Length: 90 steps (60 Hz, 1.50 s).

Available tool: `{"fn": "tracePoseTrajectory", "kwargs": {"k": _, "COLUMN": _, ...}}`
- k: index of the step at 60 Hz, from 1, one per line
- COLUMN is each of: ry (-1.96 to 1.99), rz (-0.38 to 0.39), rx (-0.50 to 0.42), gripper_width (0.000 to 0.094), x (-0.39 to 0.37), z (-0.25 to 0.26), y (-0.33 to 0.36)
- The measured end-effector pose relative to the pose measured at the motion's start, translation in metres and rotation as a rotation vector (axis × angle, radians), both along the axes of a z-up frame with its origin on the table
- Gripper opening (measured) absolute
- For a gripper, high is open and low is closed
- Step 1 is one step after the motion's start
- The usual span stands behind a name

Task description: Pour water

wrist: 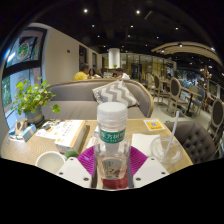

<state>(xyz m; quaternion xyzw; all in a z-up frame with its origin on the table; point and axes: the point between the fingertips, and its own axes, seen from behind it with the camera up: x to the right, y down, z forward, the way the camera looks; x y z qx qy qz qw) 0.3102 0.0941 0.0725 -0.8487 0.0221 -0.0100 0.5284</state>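
Water bottle upright between fingers, long axis vertical, white cap on top; magenta pads flank lower half. Gripper appears closed on bottle, both pads pressing sides. Label green-blue, white characters, not readable. Glass right of bottle, near, apart, looks empty: likely pour target. White cup left of bottle. Open book left, beyond cup. Plant far left of bottle.

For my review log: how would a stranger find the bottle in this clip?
Start at the light wooden table in front of the grey sofa. At its near edge, between the gripper jaws, stands a clear plastic bottle with a white cap and green label. The clear drinking glass beside it is shorter and uncapped.
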Motion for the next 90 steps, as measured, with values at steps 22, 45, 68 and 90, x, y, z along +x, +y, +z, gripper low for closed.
{"fn": "tracePoseTrajectory", "kwargs": {"k": 22, "ry": 0.014, "rz": -0.024, "rx": 0.020, "gripper_width": 0.0480, "x": 0.011, "z": -0.040, "y": -0.004}}
{"fn": "tracePoseTrajectory", "kwargs": {"k": 45, "ry": 0.057, "rz": -0.050, "rx": -0.174, "gripper_width": 0.0857, "x": 0.012, "z": -0.039, "y": -0.064}}
{"fn": "tracePoseTrajectory", "kwargs": {"k": 68, "ry": 0.027, "rz": -0.092, "rx": -0.260, "gripper_width": 0.0856, "x": -0.036, "z": 0.056, "y": -0.229}}
{"fn": "tracePoseTrajectory", "kwargs": {"k": 90, "ry": 0.027, "rz": -0.131, "rx": -0.240, "gripper_width": 0.0857, "x": -0.075, "z": 0.114, "y": -0.324}}
